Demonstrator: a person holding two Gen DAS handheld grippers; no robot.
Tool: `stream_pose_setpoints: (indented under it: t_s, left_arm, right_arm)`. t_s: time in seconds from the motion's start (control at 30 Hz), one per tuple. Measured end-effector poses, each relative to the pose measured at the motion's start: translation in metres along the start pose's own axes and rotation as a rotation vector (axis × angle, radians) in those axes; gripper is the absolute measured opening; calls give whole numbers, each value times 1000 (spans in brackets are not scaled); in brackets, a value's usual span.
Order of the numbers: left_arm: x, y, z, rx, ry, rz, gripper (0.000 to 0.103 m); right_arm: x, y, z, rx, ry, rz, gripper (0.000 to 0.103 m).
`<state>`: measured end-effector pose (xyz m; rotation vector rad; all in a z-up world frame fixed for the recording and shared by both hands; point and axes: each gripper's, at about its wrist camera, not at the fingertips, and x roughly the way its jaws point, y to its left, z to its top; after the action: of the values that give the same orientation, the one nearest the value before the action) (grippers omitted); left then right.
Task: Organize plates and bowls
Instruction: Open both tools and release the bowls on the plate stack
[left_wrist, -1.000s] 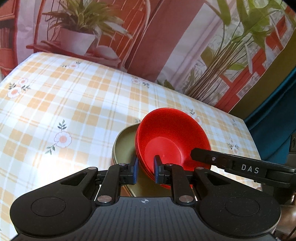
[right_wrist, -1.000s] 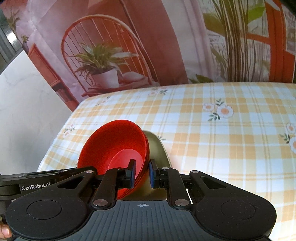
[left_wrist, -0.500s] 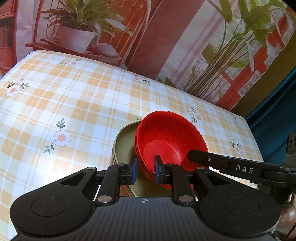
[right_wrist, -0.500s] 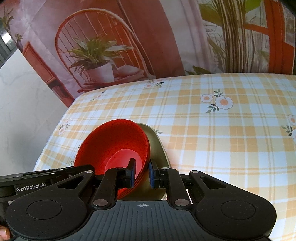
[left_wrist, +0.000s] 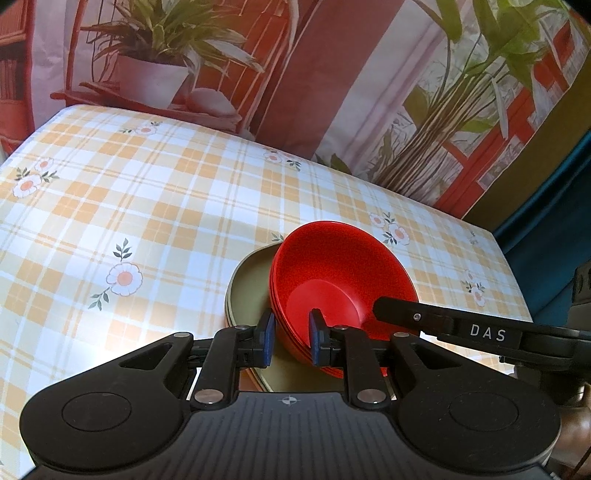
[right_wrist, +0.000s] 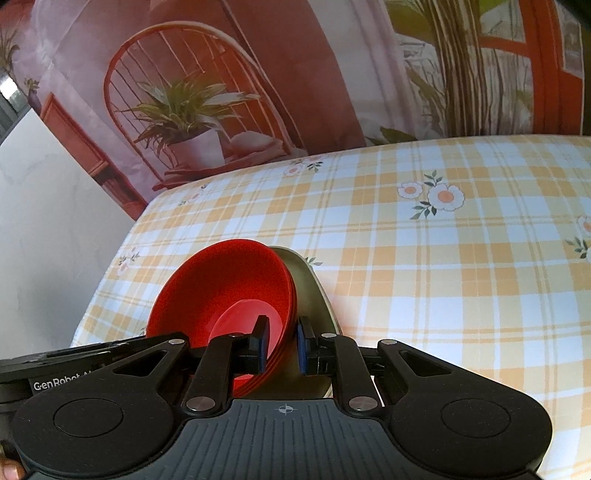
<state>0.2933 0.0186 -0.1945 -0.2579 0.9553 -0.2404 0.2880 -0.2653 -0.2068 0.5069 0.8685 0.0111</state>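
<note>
Both grippers, left (left_wrist: 290, 338) and right (right_wrist: 281, 343), pinch the red bowls (left_wrist: 340, 280) on the plates (left_wrist: 251, 291); hold tight and move them together.

A stack of bowls (left_wrist: 343, 280) sits on a plate (left_wrist: 251, 291), and the plate lies on the bench (left_wrist: 147, 206). The bowls sit on the right part of the plate in the left wrist view, and on the left part in the right wrist view. The left gripper (left_wrist: 290, 341) has one finger inside the bowls and one outside, over the plate. The right gripper (right_wrist: 282, 345) does the same from the other side. Behind the bench hangs a picture cloth (right_wrist: 229, 85).
</note>
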Motion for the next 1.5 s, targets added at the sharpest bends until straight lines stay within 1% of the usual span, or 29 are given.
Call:
stream_pose_setpoints:
  t_s: [0.07, 0.1, 0.17, 0.23, 0.37, 0.5, 0.57, 0.63, 0.67, 0.7, 0.73, 0.77, 0.83, 0.9, 0.93, 0.97, 1.0, 1.03, 1.07, 1.13, 1.2, 1.3, 1.4, 1.5]
  left_arm:
    - [0, -2, 1, 15, 0, 7, 21]
    - [0, -2, 1, 19, 0, 9, 22]
    - [-3, -2, 3, 23, -10, 15, 25]
    - [-8, -4, 5, 36, -32, 22, 33]
    - [-23, -10, 9, 74, -84, 41, 34]
    - [-38, -21, 7, 130, -118, 60, 35]
    - [-46, -26, 4, 159, -135, 72, 41]
    - [-56, -32, 0, 189, -154, 84, 44]
    - [-60, -34, -2, 201, -162, 89, 48]
    - [-65, -36, -5, 211, -174, 94, 50]
    - [-69, -38, -7, 220, -186, 100, 55]
    - [-74, -39, -10, 227, -196, 106, 58]
    - [-83, -42, -16, 241, -213, 116, 60]
    - [-92, -45, -22, 252, -228, 126, 68]
    - [-97, -46, -26, 256, -241, 133, 74]
    - [-101, -47, -29, 257, -249, 137, 80]
    - [-106, -48, -33, 260, -256, 139, 83]
    - [-111, -50, -38, 264, -265, 140, 88]
    - [-115, -51, -41, 269, -273, 141, 92]
    - [-125, -55, -49, 285, -297, 153, 98]
    - [-136, -60, -55, 295, -323, 176, 102]
    - [-151, -65, -62, 286, -367, 192, 103]
    - [-164, -71, -66, 285, -387, 216, 103]
    - [-177, -76, -72, 294, -410, 220, 103]
  right_arm:
    - [-2, 4, 0, -17, -13, -10, 16]
    - [-3, 6, 1, -22, -17, -11, 19]
    - [-7, 10, 2, -43, -28, -21, 21]
    - [-11, 14, 4, -76, -44, -32, 24]
    - [-27, 21, 7, -120, -97, -37, 24]
    - [-44, 32, 2, -196, -138, -59, 24]
    - [-53, 36, -2, -223, -155, -69, 27]
    - [-62, 38, -8, -231, -170, -72, 34]
    - [-67, 39, -11, -233, -177, -72, 35]
    - [-71, 40, -14, -236, -184, -73, 39]
    - [-76, 41, -17, -240, -191, -75, 44]
    - [-81, 42, -21, -246, -200, -80, 46]
    - [-91, 44, -28, -254, -220, -90, 57]
    - [-101, 46, -36, -260, -239, -98, 63]
    - [-105, 47, -39, -263, -248, -103, 69]
    - [-111, 48, -43, -266, -258, -110, 71]
    - [-115, 49, -47, -269, -267, -115, 76]
    - [-120, 51, -51, -272, -276, -121, 82]
    - [-126, 52, -54, -274, -286, -127, 86]
    - [-136, 54, -61, -277, -306, -135, 97]
    - [-148, 56, -68, -275, -326, -143, 103]
    - [-164, 58, -76, -268, -351, -145, 103]
    - [-182, 59, -83, -254, -374, -151, 103]
    - [-199, 60, -89, -245, -400, -161, 103]
